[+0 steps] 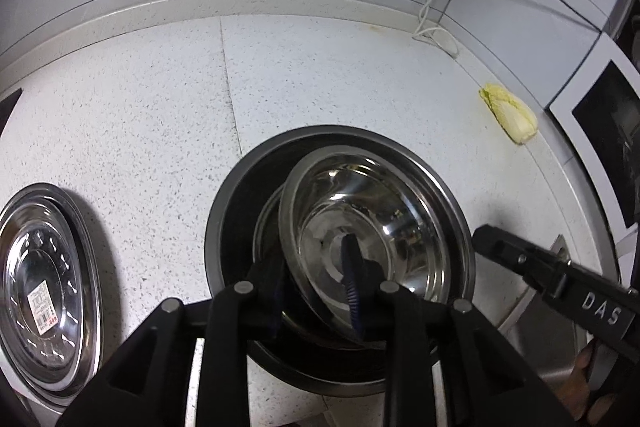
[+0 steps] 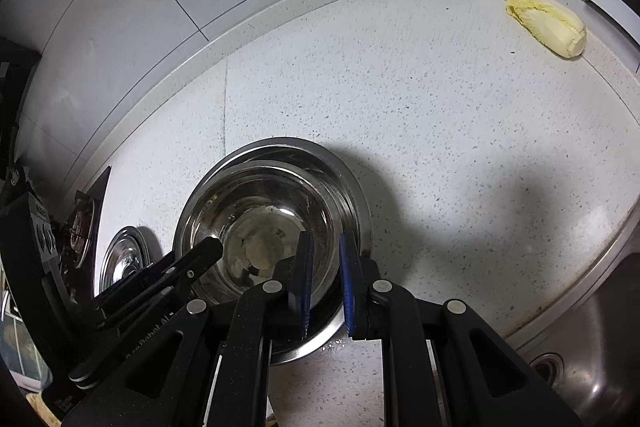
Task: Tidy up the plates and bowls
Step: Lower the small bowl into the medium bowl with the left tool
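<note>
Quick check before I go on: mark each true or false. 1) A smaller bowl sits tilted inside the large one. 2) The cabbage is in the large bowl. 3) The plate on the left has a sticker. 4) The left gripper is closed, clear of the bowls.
1) True. The small bowl leans inside the large bowl.
2) False. The cabbage lies on the counter, well behind the bowls to the right.
3) True. The plate carries a sticker in its middle.
4) False. The left gripper is open, with its jaws either side of the small bowl's rim.
</note>
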The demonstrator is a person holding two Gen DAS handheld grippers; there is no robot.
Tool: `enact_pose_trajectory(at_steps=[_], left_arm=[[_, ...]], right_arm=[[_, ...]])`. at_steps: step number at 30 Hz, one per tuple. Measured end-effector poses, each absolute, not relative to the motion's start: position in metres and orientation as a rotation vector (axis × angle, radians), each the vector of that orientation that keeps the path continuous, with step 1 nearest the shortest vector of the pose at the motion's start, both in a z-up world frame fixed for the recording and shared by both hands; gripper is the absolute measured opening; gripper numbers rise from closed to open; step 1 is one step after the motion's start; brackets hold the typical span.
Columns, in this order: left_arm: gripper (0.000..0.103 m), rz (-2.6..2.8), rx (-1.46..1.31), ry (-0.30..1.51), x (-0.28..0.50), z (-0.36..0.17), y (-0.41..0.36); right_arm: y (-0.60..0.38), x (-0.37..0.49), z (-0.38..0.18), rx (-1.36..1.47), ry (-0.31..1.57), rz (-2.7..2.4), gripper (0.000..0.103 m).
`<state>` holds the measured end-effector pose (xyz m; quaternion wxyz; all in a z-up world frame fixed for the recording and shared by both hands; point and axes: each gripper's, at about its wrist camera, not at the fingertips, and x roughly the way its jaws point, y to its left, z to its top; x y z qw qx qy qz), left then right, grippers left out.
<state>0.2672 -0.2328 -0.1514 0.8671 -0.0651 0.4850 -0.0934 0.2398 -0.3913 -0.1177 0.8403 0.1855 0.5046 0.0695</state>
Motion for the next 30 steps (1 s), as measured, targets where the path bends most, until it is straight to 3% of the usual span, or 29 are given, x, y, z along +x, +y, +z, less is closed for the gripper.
enact_pose_trajectory(at_steps=[22,30], left_arm=[[0.029,-0.223,-0.020,0.984,0.264,-0.143,-0.251],[0.029,-0.208,-0.009,1.008,0.270,-0.144,-0.254]], right_arm=[[-0.390,0.234,-0.106,0.346,1.035,0.125,0.012],[-0.389,0.243,-0.109,0.328,1.033,0.156,0.017]])
